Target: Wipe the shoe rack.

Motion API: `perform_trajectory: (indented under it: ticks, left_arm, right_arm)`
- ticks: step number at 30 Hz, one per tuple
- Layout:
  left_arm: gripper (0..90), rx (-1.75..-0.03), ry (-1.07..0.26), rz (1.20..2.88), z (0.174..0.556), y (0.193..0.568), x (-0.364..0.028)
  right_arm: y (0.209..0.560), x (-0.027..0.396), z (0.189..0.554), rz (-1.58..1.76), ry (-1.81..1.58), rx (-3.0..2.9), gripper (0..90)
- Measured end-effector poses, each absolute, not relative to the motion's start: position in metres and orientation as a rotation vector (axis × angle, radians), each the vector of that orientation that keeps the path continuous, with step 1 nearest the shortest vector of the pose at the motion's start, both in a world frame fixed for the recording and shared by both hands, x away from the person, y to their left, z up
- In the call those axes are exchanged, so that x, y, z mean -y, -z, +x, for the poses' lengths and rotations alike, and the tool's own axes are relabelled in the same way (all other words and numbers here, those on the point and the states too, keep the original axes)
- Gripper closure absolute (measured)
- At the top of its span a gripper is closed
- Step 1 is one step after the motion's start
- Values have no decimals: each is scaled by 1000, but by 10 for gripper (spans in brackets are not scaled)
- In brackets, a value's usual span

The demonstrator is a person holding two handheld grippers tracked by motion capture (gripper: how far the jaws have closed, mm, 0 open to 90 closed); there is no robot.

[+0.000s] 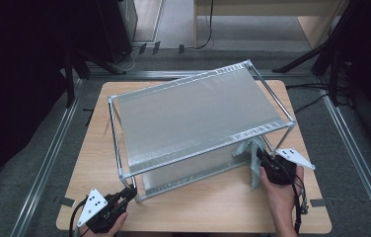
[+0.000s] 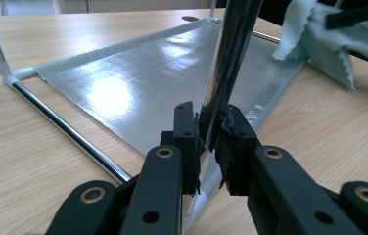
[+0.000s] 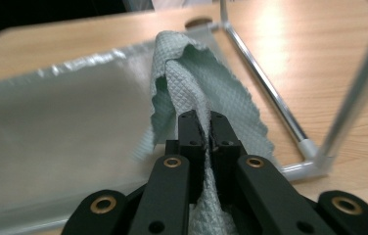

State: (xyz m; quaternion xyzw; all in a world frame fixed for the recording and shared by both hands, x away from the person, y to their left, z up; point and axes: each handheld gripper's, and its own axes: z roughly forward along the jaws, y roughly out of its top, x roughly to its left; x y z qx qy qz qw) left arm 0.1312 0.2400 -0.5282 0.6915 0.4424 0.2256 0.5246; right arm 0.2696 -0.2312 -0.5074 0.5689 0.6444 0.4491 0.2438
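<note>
My left gripper [image 2: 210, 142] pinches the rack's chrome upright [image 2: 231, 63]; my right gripper [image 3: 208, 128] pinches the green cloth [image 3: 192, 83] over the lower shelf [image 3: 59, 127].

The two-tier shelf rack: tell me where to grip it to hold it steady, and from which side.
Grip the rack by a chrome corner post, coming in level from outside the frame near table height. The post is a thin upright rod that fits between the jaws, while the shelves are broad flat sheets. The left gripper already clamps the near-left post this way; the right gripper holds a cloth.
</note>
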Motion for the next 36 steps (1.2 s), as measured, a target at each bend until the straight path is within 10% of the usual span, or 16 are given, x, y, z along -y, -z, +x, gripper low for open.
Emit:
perform_trajectory:
  ticks: [8,23,27,36]
  left_arm:
    - [798,-1058,-539,1651,131,529,-240]
    - [792,-1057,-513,1657,127,528,-241]
    - [791,-1063,-524,1655,126,528,-237]
    - [795,-1070,-546,1661,131,529,-235]
  right_arm:
    - [540,219,298,1564,-1065,-1851,710]
    - [542,225,274,1538,-915,-1943,747]
    - [545,228,259,1528,-849,-1891,548]
    - [545,241,262,1629,-992,-1892,811]
